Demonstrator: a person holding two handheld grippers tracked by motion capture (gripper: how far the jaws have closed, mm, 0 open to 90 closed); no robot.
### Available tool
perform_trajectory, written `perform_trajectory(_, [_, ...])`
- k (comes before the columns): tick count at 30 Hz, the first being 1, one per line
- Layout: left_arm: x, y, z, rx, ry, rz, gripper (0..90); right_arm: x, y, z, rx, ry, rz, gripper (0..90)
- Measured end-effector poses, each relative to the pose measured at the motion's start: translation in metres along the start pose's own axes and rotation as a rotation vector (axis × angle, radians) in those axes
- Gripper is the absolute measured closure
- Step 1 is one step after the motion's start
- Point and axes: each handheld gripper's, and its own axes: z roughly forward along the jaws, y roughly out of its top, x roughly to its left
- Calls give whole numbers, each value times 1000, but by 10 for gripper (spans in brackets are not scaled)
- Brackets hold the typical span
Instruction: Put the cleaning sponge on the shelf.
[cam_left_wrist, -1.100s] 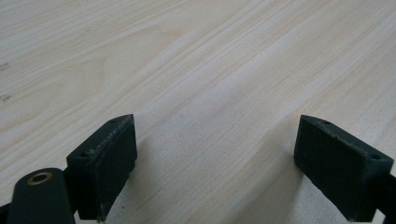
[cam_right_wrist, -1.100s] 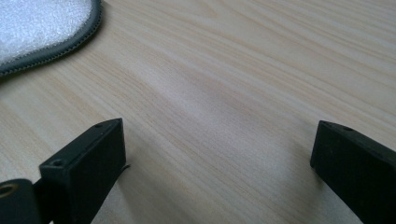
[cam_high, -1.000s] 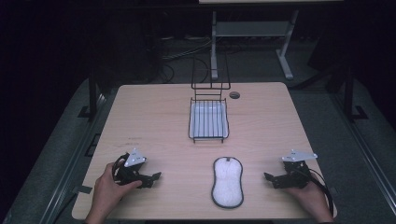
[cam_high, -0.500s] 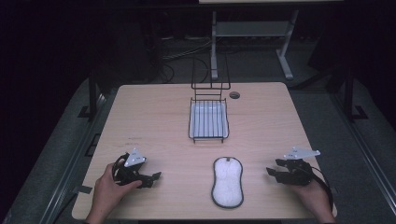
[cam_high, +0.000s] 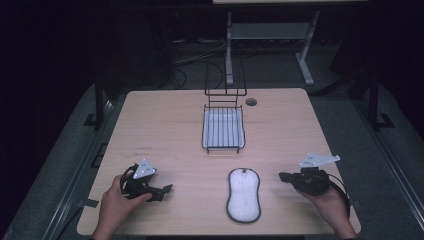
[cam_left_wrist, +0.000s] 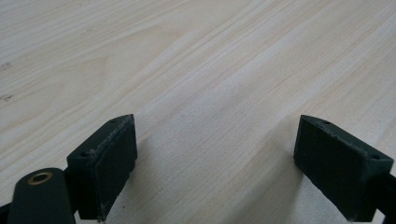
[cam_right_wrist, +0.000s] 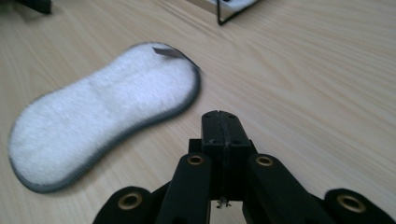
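Right tongs (cam_high: 284, 176): jaws pressed flat together, nothing between them, having just been closing; seen the same in the right gripper view (cam_right_wrist: 223, 122). They hang just above the worktop (cam_high: 165, 130), tips aimed toward the white pad (cam_high: 243, 194), near it but not touching. Left tongs (cam_high: 165, 190): jaws wide apart in the left gripper view (cam_left_wrist: 217, 154), bare wood between them, resting low at the near left, well apart from the pad.

Progress, as judged: nothing is picked up yet. The pad lies flat and untouched on the near centre of the worktop, in front of the wire rack (cam_high: 223, 129) with its white tray, not in it. The work appears to be at its very start; approach, grasp and any placing are all left.

Pad orientation: peanut-shaped, dark-edged, fluffy face up. Long axis runs near-to-far in the high view, roughly in line with the rack behind it. A small grey tab (cam_right_wrist: 166, 52) sits at the far end, the end toward the rack.
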Motion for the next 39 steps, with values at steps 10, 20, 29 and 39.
perform_trajectory(10, [0,0,0,0,1,-4,127,23,25,23,-15,85,-61,897])
perform_trajectory(20, [0,0,0,-2,1,-5,127,30,32,46,27,98,-80,897])
perform_trajectory(29, [0,0,0,-2,1,-6,127,30,33,60,70,92,-77,897])
perform_trajectory(39, [0,0,0,1,0,-4,127,29,35,74,108,76,-80,897])
